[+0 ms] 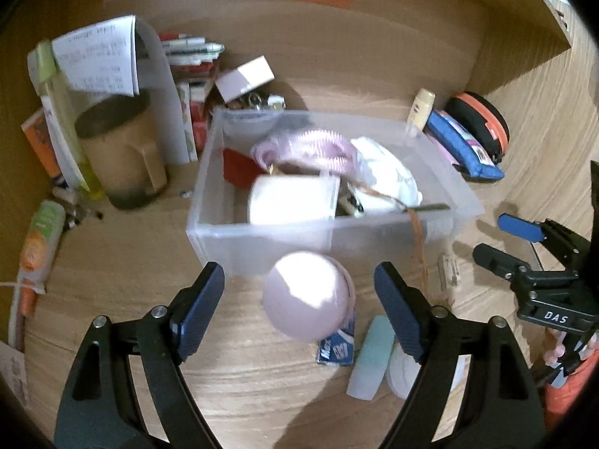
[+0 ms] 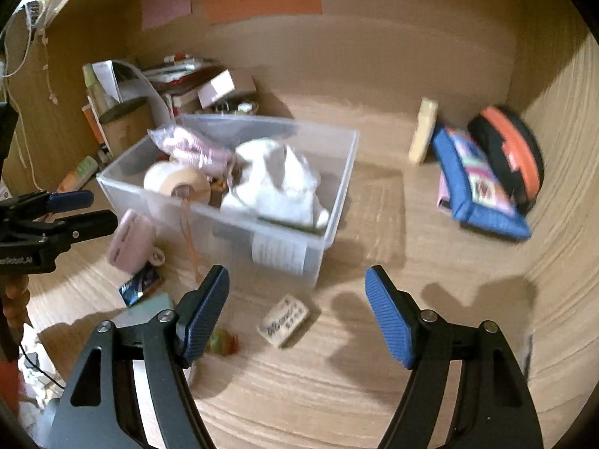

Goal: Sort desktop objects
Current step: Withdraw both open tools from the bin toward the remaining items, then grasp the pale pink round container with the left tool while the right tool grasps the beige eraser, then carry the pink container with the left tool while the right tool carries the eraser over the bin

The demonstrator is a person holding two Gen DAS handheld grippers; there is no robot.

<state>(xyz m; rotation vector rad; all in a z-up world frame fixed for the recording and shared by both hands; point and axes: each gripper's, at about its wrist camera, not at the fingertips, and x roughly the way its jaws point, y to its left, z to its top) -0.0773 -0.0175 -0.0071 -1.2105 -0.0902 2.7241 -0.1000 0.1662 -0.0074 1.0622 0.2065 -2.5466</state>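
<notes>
A clear plastic bin (image 1: 262,247) (image 2: 337,187) stands mid-desk, holding a white cloth (image 2: 277,179), a tape roll (image 2: 176,183) and a pink bag (image 1: 310,146). In front of it a pink mug (image 1: 309,295) (image 2: 129,239) lies on its side. My left gripper (image 1: 299,310) is open, its pads either side of the mug and not touching it. My right gripper (image 2: 295,288) is open over bare desk, just behind a small tan block with writing (image 2: 284,320). Each gripper shows in the other's view, the right (image 1: 501,241) and the left (image 2: 82,209).
A blue packet (image 1: 337,348), a mint bar (image 1: 370,355) and a white disc (image 1: 402,374) lie by the mug. A blue pouch (image 2: 475,183), a black-orange case (image 2: 509,153) and a cream tube (image 2: 423,134) sit back right. A brown cup (image 1: 123,149) and books stand back left.
</notes>
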